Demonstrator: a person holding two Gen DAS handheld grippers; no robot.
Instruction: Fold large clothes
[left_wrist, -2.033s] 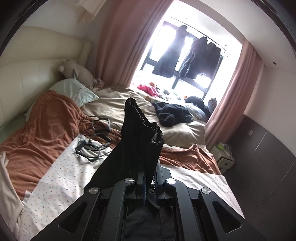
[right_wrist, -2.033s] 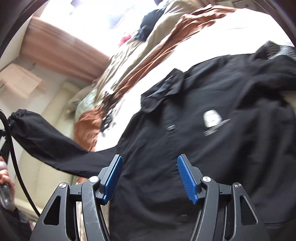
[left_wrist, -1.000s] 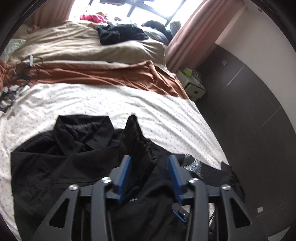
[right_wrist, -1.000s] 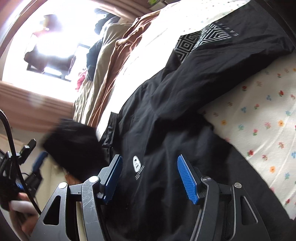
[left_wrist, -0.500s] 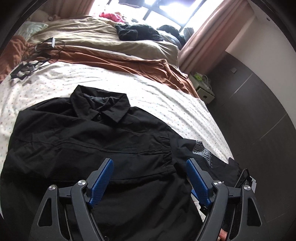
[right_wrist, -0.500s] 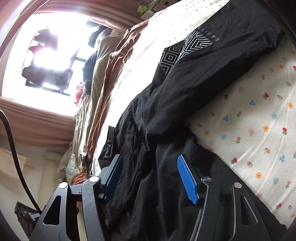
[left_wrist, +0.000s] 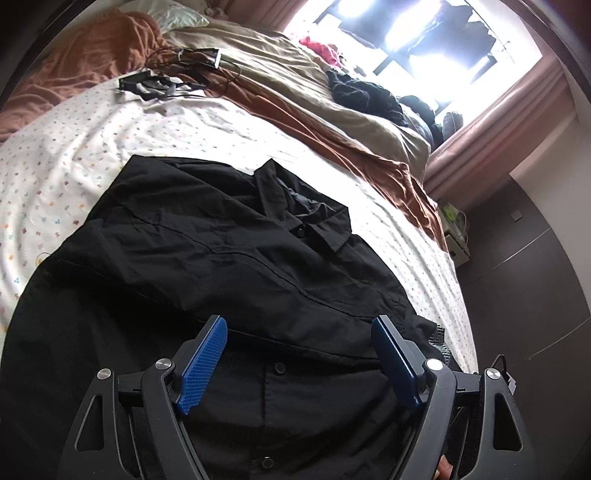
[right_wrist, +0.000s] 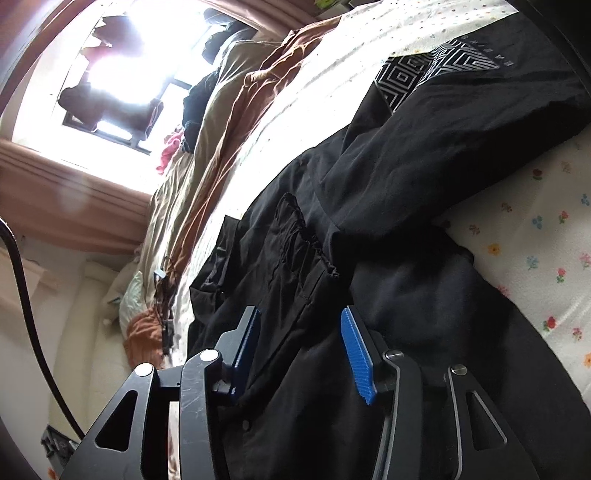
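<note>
While the black shirt (left_wrist: 207, 258) lies spread on the bed (left_wrist: 92, 140), both grippers hang over it.

From the left wrist, the left gripper (left_wrist: 299, 354) has its jaws wide apart over the buttoned front, gripping nothing. From the right wrist, the right gripper (right_wrist: 299, 350) has its jaws closing with shirt (right_wrist: 369, 258) cloth between them; a patterned garment (right_wrist: 424, 74) beyond carries small lettering I cannot read.

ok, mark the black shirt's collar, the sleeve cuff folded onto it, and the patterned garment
shirt collar (left_wrist: 306, 218), left wrist view, on the collar flap beside the top button
sleeve cuff (right_wrist: 295, 236), right wrist view, on the gathered end of the sleeve
patterned garment (right_wrist: 417, 72), right wrist view, on its geometric white-line print
</note>
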